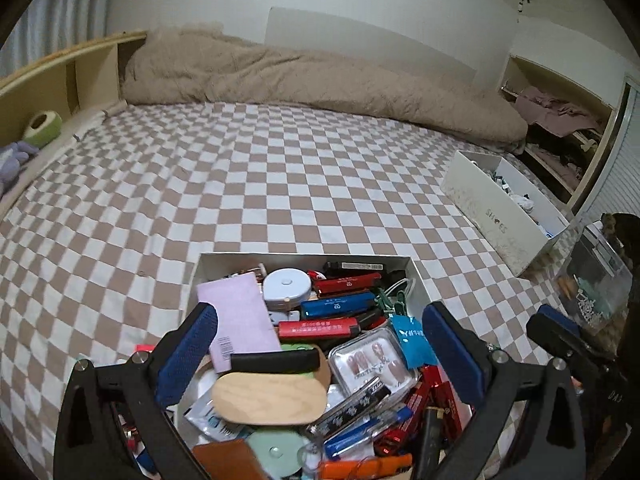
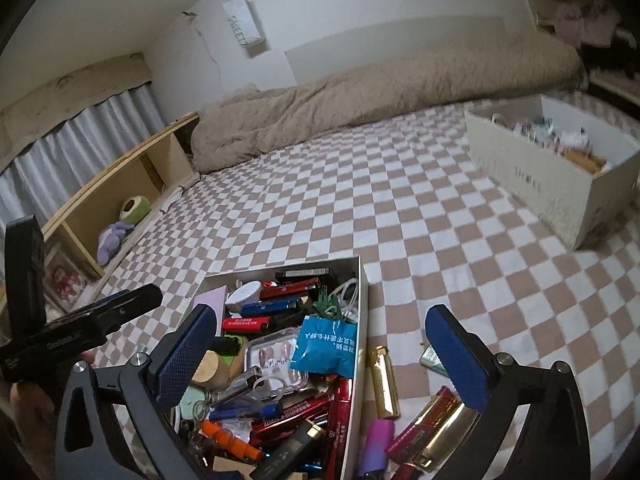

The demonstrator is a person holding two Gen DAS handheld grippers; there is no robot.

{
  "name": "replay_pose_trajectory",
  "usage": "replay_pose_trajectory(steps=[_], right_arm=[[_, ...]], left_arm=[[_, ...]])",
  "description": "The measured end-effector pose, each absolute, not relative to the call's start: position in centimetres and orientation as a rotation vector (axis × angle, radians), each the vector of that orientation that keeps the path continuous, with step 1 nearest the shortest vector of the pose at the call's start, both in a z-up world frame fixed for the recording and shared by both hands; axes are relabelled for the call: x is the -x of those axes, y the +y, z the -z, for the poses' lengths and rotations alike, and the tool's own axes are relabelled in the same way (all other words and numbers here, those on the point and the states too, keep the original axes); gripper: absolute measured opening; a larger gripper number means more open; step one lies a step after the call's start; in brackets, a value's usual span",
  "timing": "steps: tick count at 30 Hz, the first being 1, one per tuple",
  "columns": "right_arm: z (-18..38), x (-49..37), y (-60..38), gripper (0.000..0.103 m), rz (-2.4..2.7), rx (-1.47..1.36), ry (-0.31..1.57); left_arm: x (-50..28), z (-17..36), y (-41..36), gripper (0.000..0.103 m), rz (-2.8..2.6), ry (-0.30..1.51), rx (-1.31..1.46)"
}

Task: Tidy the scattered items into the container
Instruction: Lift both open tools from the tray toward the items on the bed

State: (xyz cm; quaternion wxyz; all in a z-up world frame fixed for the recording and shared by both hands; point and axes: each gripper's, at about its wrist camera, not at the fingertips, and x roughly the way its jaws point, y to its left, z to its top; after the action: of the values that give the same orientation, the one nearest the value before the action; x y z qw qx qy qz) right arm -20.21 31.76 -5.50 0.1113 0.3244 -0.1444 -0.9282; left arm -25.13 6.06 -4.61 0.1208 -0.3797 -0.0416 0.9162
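A shallow white container (image 1: 308, 258) (image 2: 362, 320) sits on the checked bed, packed with lighters, a blue packet (image 2: 324, 346), a nail case (image 1: 372, 360) and a wooden oval piece (image 1: 268, 398). My left gripper (image 1: 320, 344) is open and empty, hovering over the container. My right gripper (image 2: 320, 354) is open and empty, straddling the container's right wall. Outside that wall lie a gold lighter (image 2: 384, 382), a purple lighter (image 2: 376, 446), a gold and magenta case (image 2: 434, 428) and a small pale tube (image 2: 432, 358).
A white shoe box (image 1: 492, 220) (image 2: 548, 176) holding small things stands at the right of the bed. A beige duvet (image 1: 300, 76) lies along the far side. A wooden shelf (image 2: 120, 184) with soft toys runs along the left. A clear bin (image 1: 592, 276) is at the right edge.
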Motion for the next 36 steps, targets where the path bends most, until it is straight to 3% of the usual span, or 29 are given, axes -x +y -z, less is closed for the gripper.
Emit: replay_pose_trajectory(steps=[10, 36], right_arm=[[3.4, 17.4, 30.5, 0.103, 2.770, -0.918, -0.334], [0.0, 11.1, 28.0, 0.103, 2.824, -0.859, -0.204]], left_arm=[[21.7, 2.9, 4.6, 0.103, -2.758, -0.020, 1.030], [14.8, 0.4, 1.6, 0.103, -2.822, -0.045, 0.937]])
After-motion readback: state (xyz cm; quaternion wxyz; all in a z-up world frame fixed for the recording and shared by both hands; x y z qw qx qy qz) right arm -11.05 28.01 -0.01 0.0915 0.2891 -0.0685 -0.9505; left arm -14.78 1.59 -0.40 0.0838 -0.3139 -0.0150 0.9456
